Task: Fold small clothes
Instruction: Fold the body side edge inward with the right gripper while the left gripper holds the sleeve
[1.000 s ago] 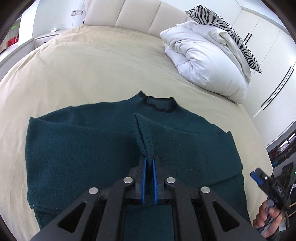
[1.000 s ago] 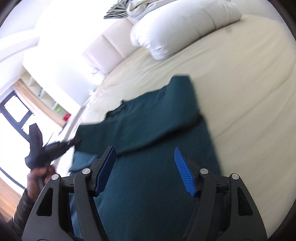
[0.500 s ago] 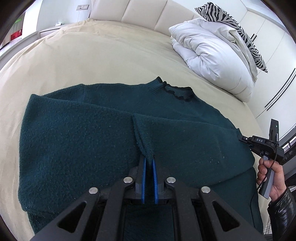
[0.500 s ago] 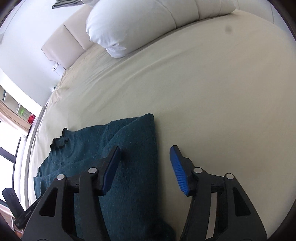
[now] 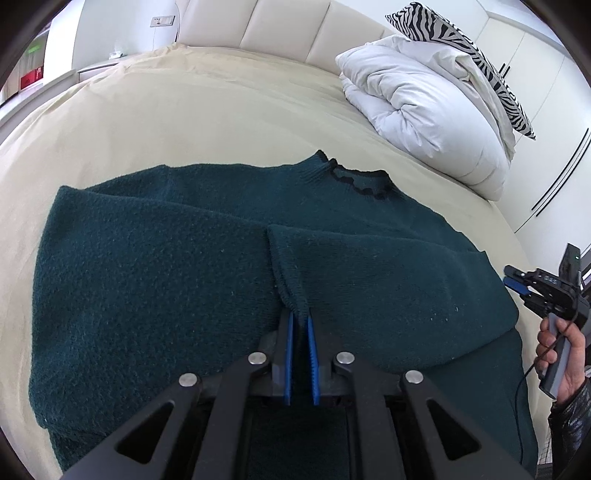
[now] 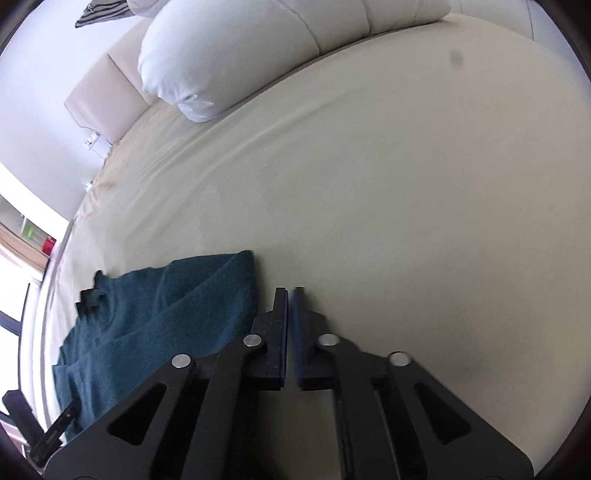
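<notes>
A dark green sweater lies flat on the cream bed, collar toward the headboard. One sleeve is folded across its chest. My left gripper is closed on that sleeve's cuff; its jaws are easing open slightly, with the cuff still between the pads. In the right wrist view my right gripper hovers over bare sheet just beside the sweater's right edge. Its jaws are closing to a thin slit with nothing between them. The left wrist view shows the right gripper at the sweater's right side, held by a hand.
A white folded duvet with a zebra-print pillow on it lies at the bed's far right. The padded headboard runs along the back. Cream sheet stretches to the right of the sweater.
My right gripper swung right, off the sweater to its right edge, and its jaws closed from wide to nearly together. My left gripper sank slightly, still holding the cuff.
</notes>
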Action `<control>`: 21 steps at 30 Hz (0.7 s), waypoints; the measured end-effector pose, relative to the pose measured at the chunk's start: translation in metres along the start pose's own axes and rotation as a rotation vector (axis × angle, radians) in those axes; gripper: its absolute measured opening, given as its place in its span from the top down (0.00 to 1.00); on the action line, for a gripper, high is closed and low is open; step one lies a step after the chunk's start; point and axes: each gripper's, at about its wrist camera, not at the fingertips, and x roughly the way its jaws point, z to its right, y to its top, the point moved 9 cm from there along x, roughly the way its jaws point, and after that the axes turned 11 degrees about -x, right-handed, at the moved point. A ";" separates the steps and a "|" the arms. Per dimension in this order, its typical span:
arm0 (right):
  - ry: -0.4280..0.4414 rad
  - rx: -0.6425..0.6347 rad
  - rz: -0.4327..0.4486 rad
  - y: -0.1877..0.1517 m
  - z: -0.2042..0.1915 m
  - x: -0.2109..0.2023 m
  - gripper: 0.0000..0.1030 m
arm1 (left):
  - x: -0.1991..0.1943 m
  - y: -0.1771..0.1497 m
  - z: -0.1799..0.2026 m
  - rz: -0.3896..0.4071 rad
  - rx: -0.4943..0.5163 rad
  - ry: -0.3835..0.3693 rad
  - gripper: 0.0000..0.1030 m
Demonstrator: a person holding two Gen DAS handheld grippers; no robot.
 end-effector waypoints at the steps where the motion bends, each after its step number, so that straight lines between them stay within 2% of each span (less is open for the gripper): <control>1: 0.027 -0.010 0.013 -0.002 -0.005 -0.012 0.72 | 0.000 0.000 0.000 0.003 0.000 0.000 0.89; 2: 0.054 -0.020 0.034 -0.005 -0.010 -0.023 0.61 | 0.001 0.000 0.000 0.004 0.000 -0.001 0.89; 3: 0.070 -0.035 0.054 -0.009 -0.016 -0.035 0.37 | 0.001 0.000 0.000 0.004 -0.002 -0.004 0.89; 4: 0.075 -0.057 0.061 -0.014 -0.022 -0.044 0.28 | 0.001 0.000 -0.001 0.004 -0.005 -0.006 0.89; 6: 0.076 -0.123 0.037 -0.027 -0.034 -0.052 0.29 | 0.000 -0.001 -0.001 0.004 -0.007 -0.006 0.89; 8: 0.043 -0.194 -0.053 -0.047 -0.042 -0.041 0.40 | 0.000 -0.001 -0.001 0.003 -0.006 0.000 0.89; 9: 0.028 -0.219 -0.093 -0.056 -0.043 -0.035 0.52 | -0.001 -0.001 0.000 0.001 -0.004 0.003 0.89; 10: -0.007 -0.256 -0.113 -0.064 -0.044 -0.030 0.59 | -0.001 -0.001 0.000 -0.002 -0.004 0.005 0.89; 11: -0.041 -0.296 -0.102 -0.066 -0.045 -0.030 0.69 | -0.002 -0.001 0.001 -0.004 -0.008 0.006 0.89; 12: -0.038 -0.309 -0.106 -0.070 -0.047 -0.032 0.86 | -0.004 -0.001 0.001 -0.005 -0.013 0.008 0.89; 18: -0.063 -0.314 -0.064 -0.068 -0.054 -0.050 0.91 | -0.004 -0.002 0.001 0.010 -0.018 0.007 0.90; 21: -0.034 -0.232 -0.054 -0.073 -0.044 -0.050 0.91 | -0.002 -0.003 -0.001 0.012 -0.030 -0.010 0.89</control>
